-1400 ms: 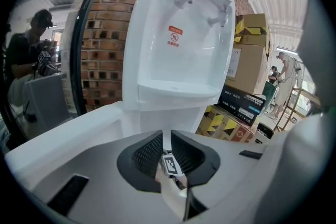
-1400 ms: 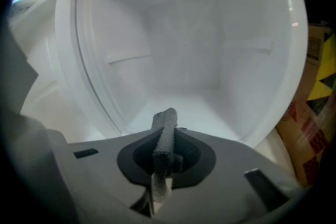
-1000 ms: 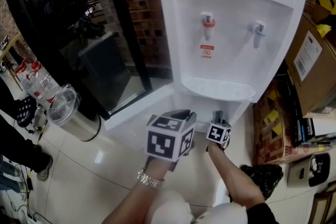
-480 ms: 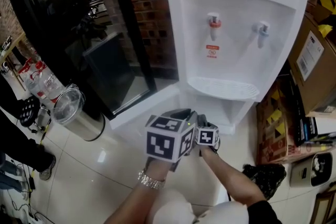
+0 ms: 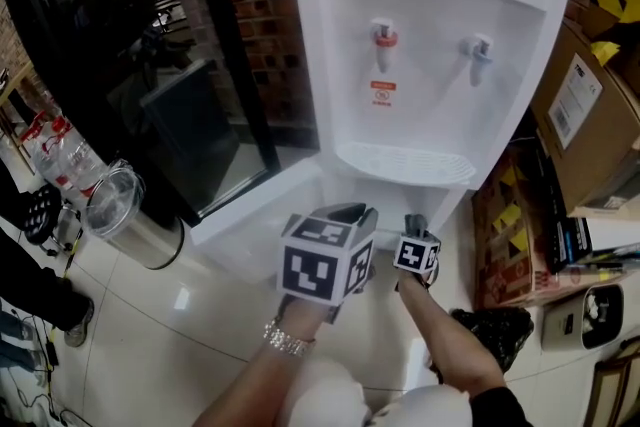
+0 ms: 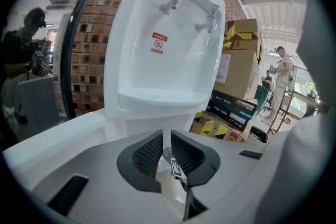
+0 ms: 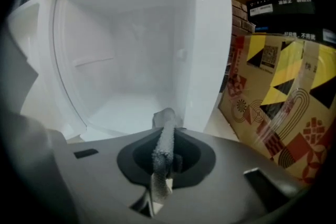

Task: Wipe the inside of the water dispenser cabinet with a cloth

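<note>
1. A red-and-white label (image 5: pixel 381 93) is stuck on the white plastic water dispenser (image 5: pixel 430 5) under the red tap (image 5: pixel 382 37); its print is too small to be read. A blue tap (image 5: pixel 478 55) is set beside it.
2. A white sticker is seen on the cardboard box (image 5: pixel 590 115) at the right, and white print on a black box (image 6: pixel 236 110); neither can be read.
3. The left gripper (image 6: pixel 166 140) is held in front of the dispenser. Its ribbed black jaws are drawn almost together, only a thin slit being left, and nothing is gripped.
4. The right gripper (image 7: pixel 169 138) is clenched on a grey, nubby cloth (image 7: pixel 160 157), which is pinched into a narrow upright fold.
5. The cloth is held at the mouth of the open cabinet (image 7: pixel 126 60), below the ridged drip tray (image 5: pixel 405 163). Whether a wall is touched cannot be told.
6. The smooth white interior, with a ledge moulded into its back wall, is shown only in the right gripper view.
7. A round steel bin (image 5: pixel 130 215) with a clear lid is shown only in the head view.
</note>
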Tool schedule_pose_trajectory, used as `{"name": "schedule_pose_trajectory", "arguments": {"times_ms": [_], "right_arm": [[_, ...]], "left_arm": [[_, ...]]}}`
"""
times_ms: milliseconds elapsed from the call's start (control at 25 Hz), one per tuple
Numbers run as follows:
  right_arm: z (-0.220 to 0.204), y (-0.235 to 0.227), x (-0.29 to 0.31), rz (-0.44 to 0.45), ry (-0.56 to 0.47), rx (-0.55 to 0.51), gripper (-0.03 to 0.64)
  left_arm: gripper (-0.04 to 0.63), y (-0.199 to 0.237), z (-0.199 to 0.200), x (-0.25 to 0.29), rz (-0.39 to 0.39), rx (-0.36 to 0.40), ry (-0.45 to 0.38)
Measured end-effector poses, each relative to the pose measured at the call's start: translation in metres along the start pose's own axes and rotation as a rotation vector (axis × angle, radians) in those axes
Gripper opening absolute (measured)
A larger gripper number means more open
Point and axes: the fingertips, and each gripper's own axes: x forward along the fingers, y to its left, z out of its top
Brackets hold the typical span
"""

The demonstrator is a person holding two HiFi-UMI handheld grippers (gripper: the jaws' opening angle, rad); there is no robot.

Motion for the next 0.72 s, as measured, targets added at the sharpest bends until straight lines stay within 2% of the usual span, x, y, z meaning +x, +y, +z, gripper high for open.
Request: {"name": "schedule_pose_trajectory", "arguments": {"times_ms": [120,240,320,400,520,720], "right_arm": [[0.018,0.029,-0.013,0.057,-0.067,-0.031,0.020],[0.029,0.082,-0.025,0.213,-0.145,-0.057,0.020],[0.026,0.116,-0.030,0.325,-0.144,-0.069,0.020],[0.028,0.134,-0.033,0.373,-0.146,-0.090,0.020],[0.012,0.123,-0.019,0.350,-0.081,-0.070,0.020],[0.008,0.064,0.001,0.242,-0.039,-0.016,0.020]], "left_arm": [[0.052,0.001,-0.001,0.000,0.006,0.002,0.004],[0.052,0.006,-0.001,-0.002,0.022,0.001,0.003],[0.052,0.008,0.000,-0.004,0.030,0.000,0.001],[0.052,0.009,0.000,-0.007,0.033,0.002,0.003],[0.052,0.011,-0.001,-0.008,0.039,0.000,0.002],[0.052,0.008,-0.001,-0.002,0.037,0.001,0.004]]}}
